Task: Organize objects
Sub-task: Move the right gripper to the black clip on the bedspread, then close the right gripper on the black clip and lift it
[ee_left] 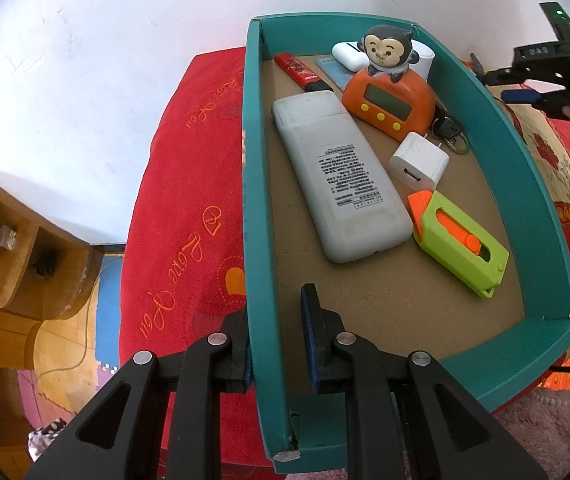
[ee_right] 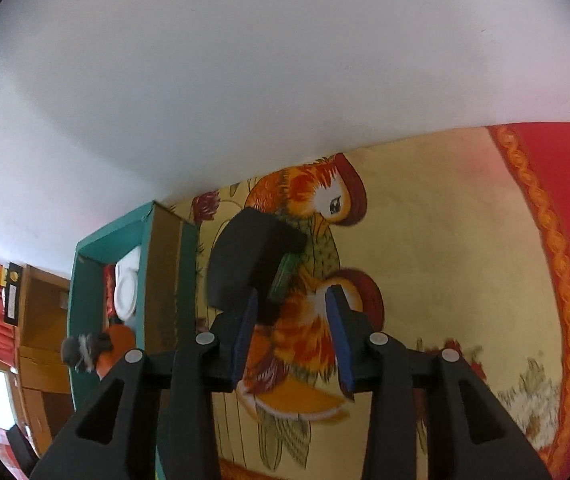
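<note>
Both grippers tilt downward, left gripper [ee_left: 275, 336] clamping the teal box [ee_left: 255, 184] wall.

The teal box [ee_left: 541, 216] is crowded in its far half: the white remote [ee_left: 341, 184] lies lengthwise near the left wall, and the orange clock [ee_left: 389, 104] with the monkey figure [ee_left: 389, 50] stands tall toward the back. The white charger [ee_left: 419, 162] and the green-and-orange cutter [ee_left: 461, 240] fill the right side. The near stretch of brown floor is bare and gives room to come down. The left tool [ee_left: 275, 332] is clamped over the box's left wall, blocking that near corner. Right of the box, the right tool [ee_right: 291, 344] has its jaws apart above open bedspread [ee_right: 445, 240], with a blurred black object [ee_right: 245, 256] just ahead of its left finger.
</note>
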Tool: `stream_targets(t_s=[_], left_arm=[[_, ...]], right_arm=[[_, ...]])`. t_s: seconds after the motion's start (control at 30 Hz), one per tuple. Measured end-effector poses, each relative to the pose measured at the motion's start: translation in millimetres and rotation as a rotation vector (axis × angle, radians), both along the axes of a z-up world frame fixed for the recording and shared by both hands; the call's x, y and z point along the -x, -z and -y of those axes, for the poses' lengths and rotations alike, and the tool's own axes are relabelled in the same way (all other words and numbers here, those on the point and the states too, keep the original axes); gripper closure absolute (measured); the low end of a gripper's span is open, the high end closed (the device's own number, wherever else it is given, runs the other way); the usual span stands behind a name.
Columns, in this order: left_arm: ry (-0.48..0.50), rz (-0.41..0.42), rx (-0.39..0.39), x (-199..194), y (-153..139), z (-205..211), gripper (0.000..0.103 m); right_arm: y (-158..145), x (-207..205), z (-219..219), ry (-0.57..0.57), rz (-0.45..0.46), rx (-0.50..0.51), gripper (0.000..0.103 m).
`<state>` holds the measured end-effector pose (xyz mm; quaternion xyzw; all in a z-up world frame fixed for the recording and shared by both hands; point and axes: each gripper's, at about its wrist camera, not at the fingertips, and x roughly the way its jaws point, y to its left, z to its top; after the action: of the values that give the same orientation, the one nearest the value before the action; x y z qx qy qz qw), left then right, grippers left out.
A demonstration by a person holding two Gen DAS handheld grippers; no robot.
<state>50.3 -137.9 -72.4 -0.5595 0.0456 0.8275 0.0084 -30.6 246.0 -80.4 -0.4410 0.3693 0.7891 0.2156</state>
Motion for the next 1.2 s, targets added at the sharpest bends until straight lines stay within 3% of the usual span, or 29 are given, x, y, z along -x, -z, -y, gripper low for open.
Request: stream_targets(t_s=[0.17,0.77,0.83,1.0,1.1,1.2], left_arm=[[0.000,0.001,0.001,0,0,0,0.084],[0.004,0.000,0.003,3,-1,-3,0.084],[0.004,0.000,0.003,2,-1,-3,0.084],[0.004,0.000,0.004,3,-1,-3,0.084],[0.003,0.001,0.003,2,-1,-3,0.084],[0.003,0.002,0.002,4,-1,-3,0.084]], right_arm=[[4,14,-2,-0.032,-0.042,0.043,0.068],[-3,47,5,-0.067,-0.107,0.024,0.066],[-2,46,8,-0.076,-0.107,0.013,0.068],[-5,32,20,-0.084,-0.105,-0.015,0.093],[-4,19,32,-0.118,-0.096,-0.009,0.095],[-4,18,36,-0.197,-0.044,-0.070,0.095]])
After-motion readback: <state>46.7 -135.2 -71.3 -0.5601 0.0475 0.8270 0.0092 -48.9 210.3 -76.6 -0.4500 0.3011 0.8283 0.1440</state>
